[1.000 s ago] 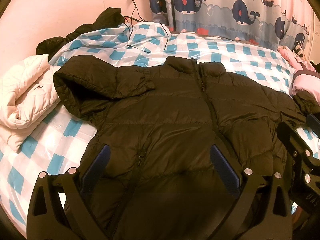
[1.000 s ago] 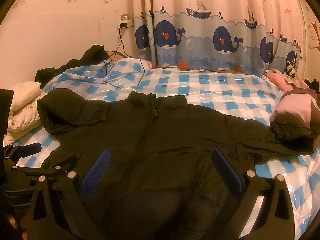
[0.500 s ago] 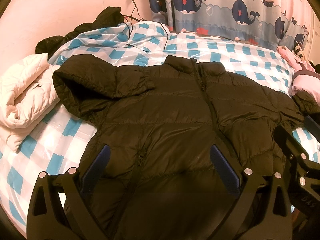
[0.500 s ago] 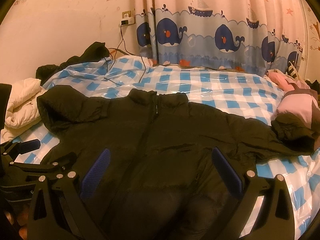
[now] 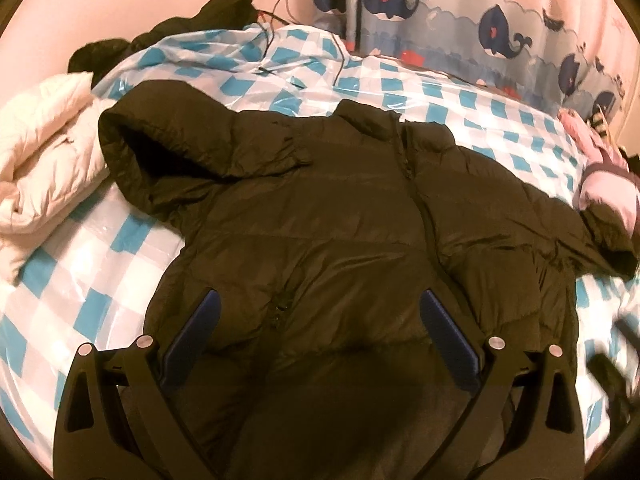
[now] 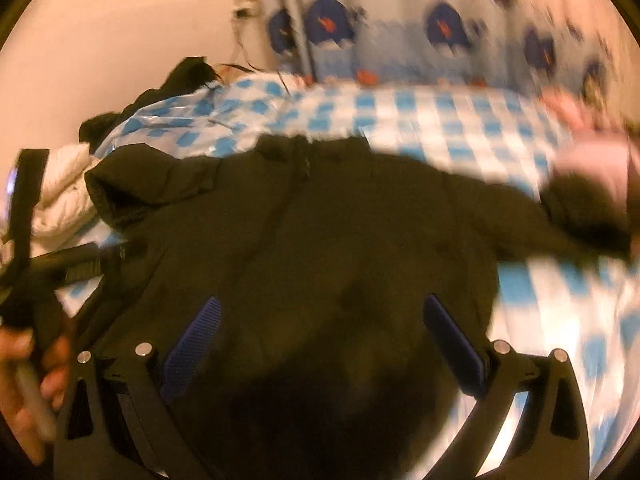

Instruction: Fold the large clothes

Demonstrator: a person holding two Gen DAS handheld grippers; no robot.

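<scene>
A dark puffer jacket lies front up on the blue-and-white checked bed cover, zipper closed, collar toward the curtain. Its left sleeve is folded in over the chest; its right sleeve stretches toward a pink garment. My left gripper hovers open above the jacket's lower half, nothing between its blue pads. In the blurred right wrist view the same jacket fills the middle, and my right gripper is open over its hem. The left gripper's body and a hand show at that view's left edge.
A cream padded garment is bunched at the bed's left edge. Black clothing and cables lie by the wall at the back. A pink garment sits at the right. A whale-print curtain hangs behind the bed.
Both grippers have shifted; the right wrist view now blurs with fast motion and tilts down toward the jacket. The right gripper has slid lower and out toward the left view's edge. The jacket lies unchanged.
</scene>
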